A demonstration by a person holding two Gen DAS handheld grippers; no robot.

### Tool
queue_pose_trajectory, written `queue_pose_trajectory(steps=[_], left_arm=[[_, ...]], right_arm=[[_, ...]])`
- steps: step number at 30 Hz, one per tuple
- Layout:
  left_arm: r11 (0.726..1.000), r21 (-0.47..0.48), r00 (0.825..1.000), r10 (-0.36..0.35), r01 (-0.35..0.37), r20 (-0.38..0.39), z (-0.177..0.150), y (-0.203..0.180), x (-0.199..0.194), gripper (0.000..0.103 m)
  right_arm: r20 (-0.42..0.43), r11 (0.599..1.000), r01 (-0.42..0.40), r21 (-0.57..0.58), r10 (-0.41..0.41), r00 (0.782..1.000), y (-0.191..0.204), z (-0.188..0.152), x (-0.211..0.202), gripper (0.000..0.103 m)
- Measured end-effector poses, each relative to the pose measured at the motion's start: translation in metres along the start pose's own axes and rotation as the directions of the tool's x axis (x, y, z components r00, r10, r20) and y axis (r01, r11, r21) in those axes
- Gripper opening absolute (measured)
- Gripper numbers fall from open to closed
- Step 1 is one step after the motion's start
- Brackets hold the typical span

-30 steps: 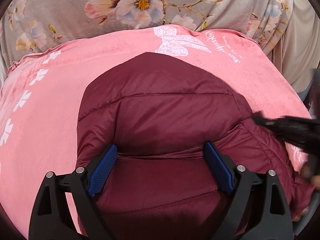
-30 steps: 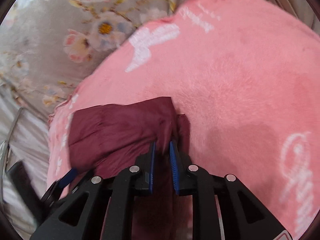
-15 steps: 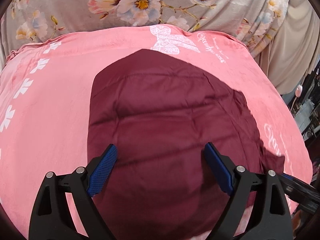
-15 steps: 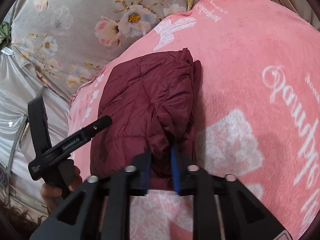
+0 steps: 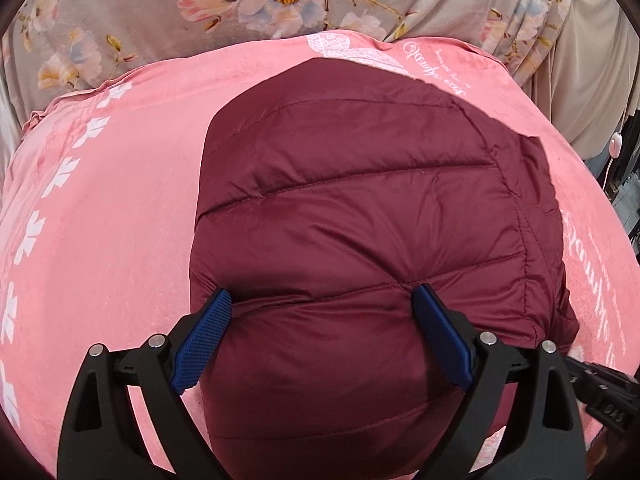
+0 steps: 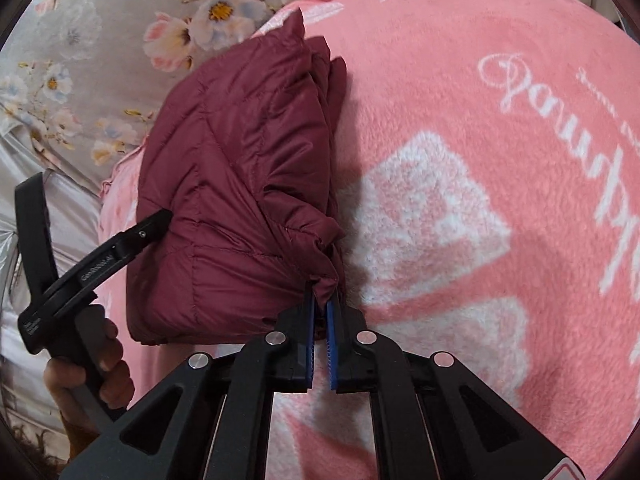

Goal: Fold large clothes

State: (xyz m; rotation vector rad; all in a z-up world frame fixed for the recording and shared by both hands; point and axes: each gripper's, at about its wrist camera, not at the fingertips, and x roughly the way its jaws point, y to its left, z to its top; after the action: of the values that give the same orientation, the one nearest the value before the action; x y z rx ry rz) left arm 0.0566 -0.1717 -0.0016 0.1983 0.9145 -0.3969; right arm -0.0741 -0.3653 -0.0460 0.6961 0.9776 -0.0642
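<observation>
Lying folded on the pink blanket, the maroon puffer jacket occupies centre frame. Left tongs are spread wide, tips pressing into its padding. Right tongs, having just closed, pinch the jacket's corner at 6 o'clock.

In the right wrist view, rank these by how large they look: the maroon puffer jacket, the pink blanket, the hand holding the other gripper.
1. pink blanket
2. maroon puffer jacket
3. hand, partly hidden at the frame edge
</observation>
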Motion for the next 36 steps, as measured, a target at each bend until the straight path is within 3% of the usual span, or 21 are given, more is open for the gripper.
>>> queue_pose_trajectory(steps=[10,12,13,21,25,29,36], left_arm=[[1.000,0.002,1.000,0.013,-0.013,-0.019,-0.003,-0.003,0.011,0.091],[1.000,0.002,1.000,0.017,-0.017,-0.020,-0.003,-0.004,0.012,0.091],[1.000,0.002,1.000,0.019,-0.019,-0.022,-0.003,-0.004,0.012,0.091],[1.000,-0.019,0.999,0.006,-0.007,-0.047,0.003,-0.001,0.002,0.091],[0.998,-0.060,0.999,-0.014,0.011,-0.052,0.011,0.002,-0.007,0.090],[0.997,-0.077,1.000,0.012,-0.014,-0.020,0.024,0.004,-0.015,0.092],[0.996,-0.082,0.999,0.029,-0.033,-0.041,0.033,0.000,0.000,0.092]], right_arm=[[-0.013,0.993,0.087,-0.077,-0.088,0.996,0.017,0.003,0.005,0.003],[-0.040,0.987,0.123,-0.103,-0.127,0.991,0.024,0.007,-0.003,0.010],[-0.039,0.983,0.146,-0.110,-0.151,0.988,0.026,0.009,-0.009,0.024],[0.184,0.935,0.264,-0.237,-0.224,0.957,0.074,0.030,-0.079,0.027],[0.241,0.898,0.313,-0.309,-0.245,0.939,0.108,0.047,-0.057,0.027],[0.220,0.903,0.292,-0.314,-0.230,0.948,0.119,0.066,-0.029,0.027],[0.175,0.904,0.312,-0.293,-0.270,0.947,0.106,0.078,0.015,0.027]])
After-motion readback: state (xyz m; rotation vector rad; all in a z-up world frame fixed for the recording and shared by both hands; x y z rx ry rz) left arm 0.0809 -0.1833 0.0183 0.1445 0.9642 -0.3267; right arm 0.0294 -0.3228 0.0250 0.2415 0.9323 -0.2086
